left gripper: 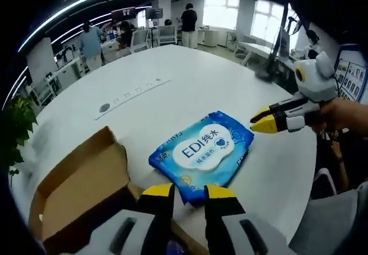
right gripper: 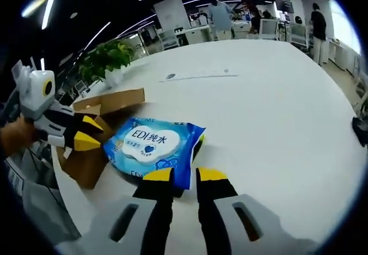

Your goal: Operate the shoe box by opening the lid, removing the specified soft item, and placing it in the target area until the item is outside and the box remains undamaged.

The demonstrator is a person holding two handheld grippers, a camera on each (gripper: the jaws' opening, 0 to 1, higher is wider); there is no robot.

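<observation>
A blue soft pack of wet wipes [left gripper: 201,151] lies flat on the white table [left gripper: 172,88], outside the brown cardboard shoe box [left gripper: 80,186], whose lid flap stands open. My left gripper [left gripper: 188,193] hovers at the pack's near corner with its jaws a little apart and nothing gripped. In the right gripper view the same pack [right gripper: 152,146] lies just ahead of my right gripper [right gripper: 185,177], also slightly open and holding nothing. The left gripper [right gripper: 86,133] shows there beside the box [right gripper: 98,151]. The right gripper [left gripper: 256,120] hangs over the pack's far corner.
A strip of sockets [left gripper: 135,94] is set into the table further off. A potted plant [right gripper: 106,57] stands past the box. A monitor arm [left gripper: 276,54] rises at the table's far side. People and desks fill the office behind.
</observation>
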